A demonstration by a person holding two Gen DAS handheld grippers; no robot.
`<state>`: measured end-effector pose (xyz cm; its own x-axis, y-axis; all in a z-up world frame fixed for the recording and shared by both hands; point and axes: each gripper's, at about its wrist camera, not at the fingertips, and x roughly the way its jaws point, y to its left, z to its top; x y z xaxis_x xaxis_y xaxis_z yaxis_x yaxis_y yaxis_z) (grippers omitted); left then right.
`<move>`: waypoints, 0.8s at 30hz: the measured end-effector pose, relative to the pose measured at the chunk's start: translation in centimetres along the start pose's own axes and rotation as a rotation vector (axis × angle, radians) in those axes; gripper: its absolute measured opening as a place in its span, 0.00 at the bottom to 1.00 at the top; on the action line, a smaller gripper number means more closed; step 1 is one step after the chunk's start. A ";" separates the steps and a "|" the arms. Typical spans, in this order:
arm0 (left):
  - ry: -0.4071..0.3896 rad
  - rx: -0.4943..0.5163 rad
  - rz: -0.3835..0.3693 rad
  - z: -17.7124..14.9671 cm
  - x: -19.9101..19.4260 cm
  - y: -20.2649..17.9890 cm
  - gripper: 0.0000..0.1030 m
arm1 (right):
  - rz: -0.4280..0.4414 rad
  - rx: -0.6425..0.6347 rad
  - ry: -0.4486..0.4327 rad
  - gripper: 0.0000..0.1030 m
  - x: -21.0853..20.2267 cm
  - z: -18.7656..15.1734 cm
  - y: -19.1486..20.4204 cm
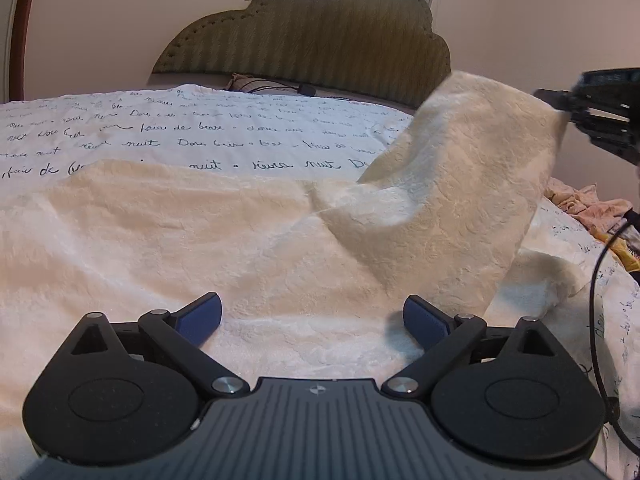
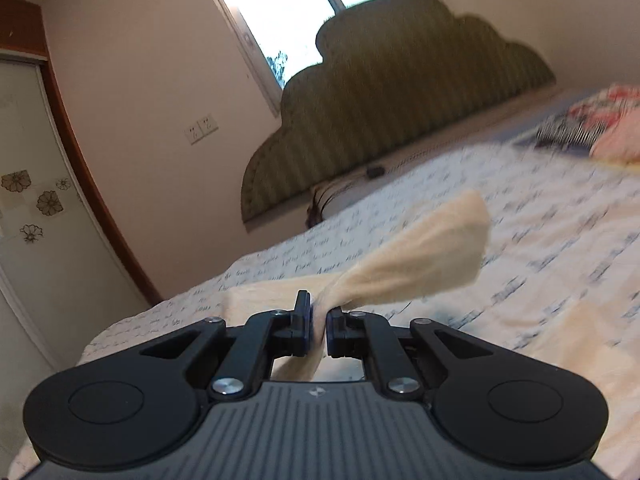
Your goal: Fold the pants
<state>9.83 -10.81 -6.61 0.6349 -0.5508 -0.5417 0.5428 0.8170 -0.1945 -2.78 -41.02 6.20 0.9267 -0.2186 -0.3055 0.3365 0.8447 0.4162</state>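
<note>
pants (image 1: 200, 232) lie on the bed (image 1: 240, 128) before the headboard (image 1: 312, 40), clothes (image 1: 580, 204) seemingly heaped to their right.

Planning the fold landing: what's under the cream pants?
The cream pants lie on the script-printed bedspread. The right tongs lift one end clear. Whatever lies beneath the flat part is covered.

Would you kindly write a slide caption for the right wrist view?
Right gripper shut on cream pants, lifting them above the script-print bedspread.

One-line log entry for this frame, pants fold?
step: folding leg over | right gripper: shut on cream pants, leg lifted | left gripper: open over pants | surface: bedspread
</note>
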 end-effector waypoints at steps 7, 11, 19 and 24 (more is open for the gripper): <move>0.013 0.027 0.019 0.1 0.1 -0.4 0.97 | -0.185 -0.502 0.121 0.43 5.9 -0.2 5.2; 0.013 0.025 0.016 0.2 0.3 -0.2 0.97 | -0.242 -0.722 0.390 0.76 15.6 -3.3 4.9; 0.013 0.024 0.014 0.2 0.3 -0.1 0.97 | -0.116 -0.024 0.039 0.76 7.3 2.2 -4.1; 0.014 0.029 0.019 0.1 0.3 -0.2 0.97 | 0.026 0.348 0.122 0.71 6.0 0.6 -11.1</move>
<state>9.98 -11.17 -6.68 0.6375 -0.5330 -0.5563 0.5469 0.8217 -0.1605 -0.88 -52.05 0.29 0.9159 -0.1215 -0.3825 0.3695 0.6276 0.6853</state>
